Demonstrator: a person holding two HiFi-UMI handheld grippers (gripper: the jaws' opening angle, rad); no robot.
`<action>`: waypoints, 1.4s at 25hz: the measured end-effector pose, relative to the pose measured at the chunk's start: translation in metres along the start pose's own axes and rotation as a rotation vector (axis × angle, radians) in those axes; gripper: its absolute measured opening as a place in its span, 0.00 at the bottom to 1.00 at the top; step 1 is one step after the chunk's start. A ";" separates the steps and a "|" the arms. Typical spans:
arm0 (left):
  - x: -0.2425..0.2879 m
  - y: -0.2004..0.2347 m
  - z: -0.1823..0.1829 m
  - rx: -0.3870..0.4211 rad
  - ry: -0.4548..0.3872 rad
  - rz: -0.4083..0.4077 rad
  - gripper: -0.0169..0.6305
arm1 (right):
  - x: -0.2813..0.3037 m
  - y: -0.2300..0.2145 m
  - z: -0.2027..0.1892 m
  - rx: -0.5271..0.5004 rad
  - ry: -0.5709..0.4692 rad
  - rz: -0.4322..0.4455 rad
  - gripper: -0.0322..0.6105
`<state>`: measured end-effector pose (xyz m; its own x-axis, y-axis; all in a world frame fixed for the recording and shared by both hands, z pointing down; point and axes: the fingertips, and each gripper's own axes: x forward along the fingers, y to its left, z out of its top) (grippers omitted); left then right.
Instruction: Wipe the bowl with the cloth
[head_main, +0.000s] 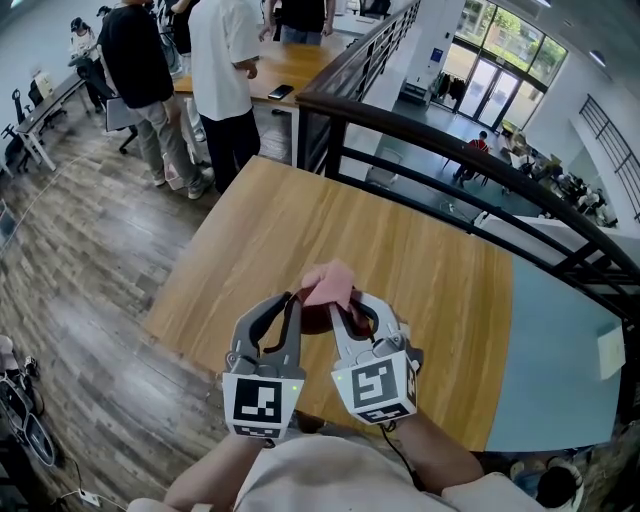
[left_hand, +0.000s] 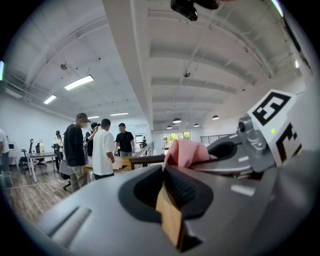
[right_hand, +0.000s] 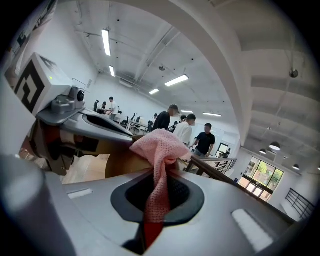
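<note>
Above the wooden table (head_main: 400, 250) I hold both grippers close together. My left gripper (head_main: 296, 302) is shut on the rim of a dark brown bowl (head_main: 318, 320), which hangs between the two grippers. In the left gripper view that rim shows as a tan edge (left_hand: 169, 217) clamped between the jaws. My right gripper (head_main: 336, 312) is shut on a pink cloth (head_main: 330, 283), bunched over the bowl's top. In the right gripper view the cloth (right_hand: 159, 145) runs down between the jaws, with the bowl (right_hand: 122, 162) just behind it. Most of the bowl is hidden by the grippers.
A black railing (head_main: 450, 150) runs along the table's far side, with a drop to a lower floor beyond. Several people (head_main: 225, 60) stand at the back left by another table (head_main: 290, 60). A pale blue surface (head_main: 560, 370) adjoins the table at the right.
</note>
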<state>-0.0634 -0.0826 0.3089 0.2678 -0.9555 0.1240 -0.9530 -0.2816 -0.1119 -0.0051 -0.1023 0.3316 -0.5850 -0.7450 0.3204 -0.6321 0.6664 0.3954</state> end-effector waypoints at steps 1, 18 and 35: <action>0.000 0.002 0.000 -0.006 0.000 0.005 0.05 | 0.001 0.002 -0.004 -0.002 0.014 0.009 0.07; 0.008 0.002 -0.016 -0.023 0.036 0.000 0.06 | 0.016 0.070 -0.031 -0.136 0.149 0.244 0.07; 0.008 -0.001 -0.034 -0.035 0.083 -0.039 0.05 | 0.032 0.059 -0.008 -0.277 0.095 0.228 0.07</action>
<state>-0.0657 -0.0869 0.3438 0.2934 -0.9329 0.2090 -0.9468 -0.3138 -0.0714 -0.0571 -0.0872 0.3722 -0.6369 -0.5864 0.5005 -0.3222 0.7923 0.5182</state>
